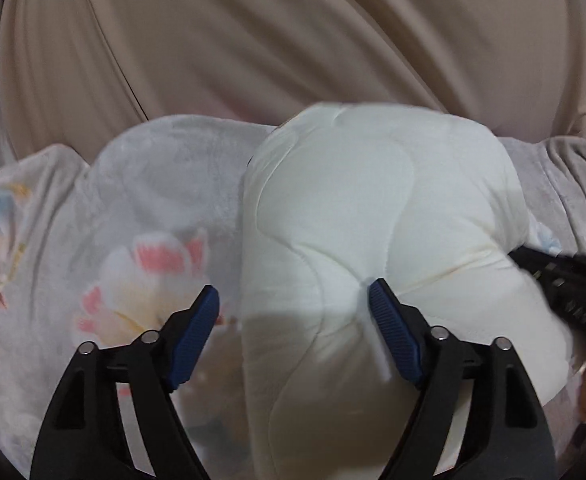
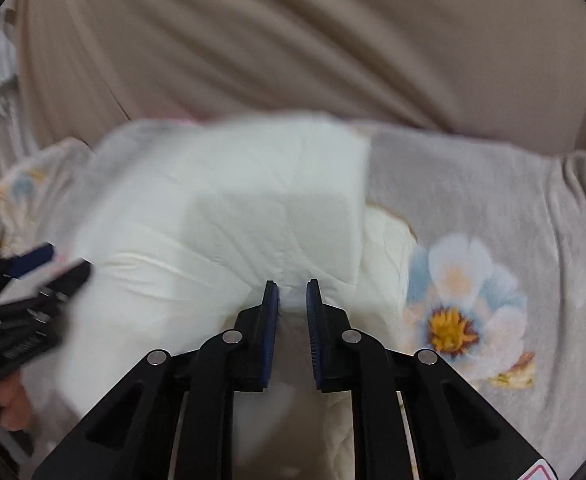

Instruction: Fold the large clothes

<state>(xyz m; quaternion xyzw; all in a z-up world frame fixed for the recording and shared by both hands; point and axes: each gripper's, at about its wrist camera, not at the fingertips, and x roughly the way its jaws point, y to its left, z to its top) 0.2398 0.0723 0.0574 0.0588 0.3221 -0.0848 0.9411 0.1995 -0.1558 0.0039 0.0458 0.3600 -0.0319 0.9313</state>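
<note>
Left tongs (image 1: 293, 304) gape wide over the white quilted garment (image 1: 373, 200); right tongs (image 2: 293, 292) pinch its fold

We see a bed covered by a grey floral blanket (image 2: 493, 200); on it lies the white quilted garment (image 2: 253, 208), its flower print (image 2: 459, 312) at four o'clock.

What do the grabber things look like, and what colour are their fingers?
Both look alike. The left gripper and the right gripper are made of black plastic, with long angled arms joined by round silver pins. Each finger ends in a flat dark blue pad with tiny ridges. The right one has a white sticker with a red edge near its base. No cables or sleeves show.
</note>
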